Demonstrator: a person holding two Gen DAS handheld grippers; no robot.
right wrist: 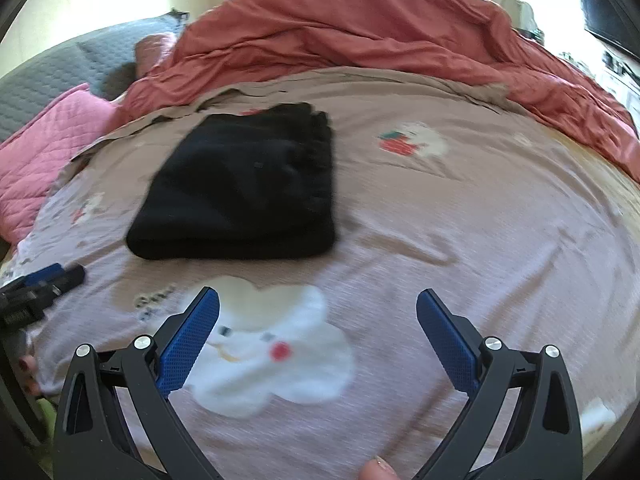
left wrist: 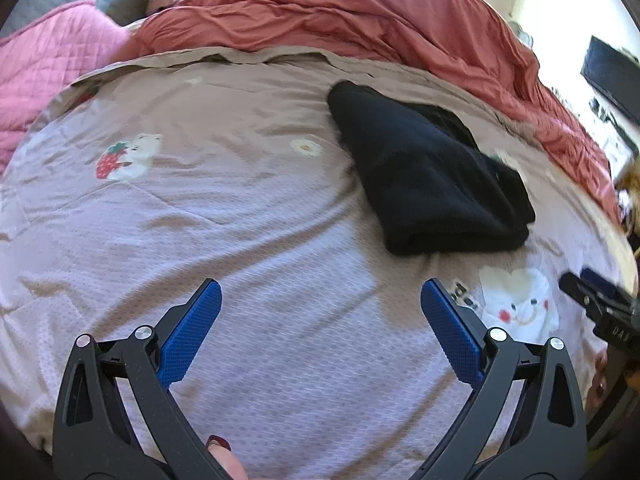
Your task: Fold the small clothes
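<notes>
Folded black garment (left wrist: 432, 172) lies upper right on the bed sheet (left wrist: 240, 208). Left hand-held gripper (left wrist: 320, 300) and right hand-held gripper (right wrist: 318, 300): jaws spread wide, holding nothing.

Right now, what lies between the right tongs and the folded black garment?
Only bedsheet with a white cloud print, in the right wrist view; right tongs open, black garment beyond.

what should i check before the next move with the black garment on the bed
1. Left gripper open and holding nothing: ok.
2. Right gripper open and holding nothing: ok.
3. Black garment already folded into a compact stack: ok.
4. Garment lying flat on the printed bedsheet, clear of the red duvet: ok.
5. Fold edges neatly aligned: cannot tell, both views are blurred.
6. More clothes left to fold: cannot tell.
</notes>
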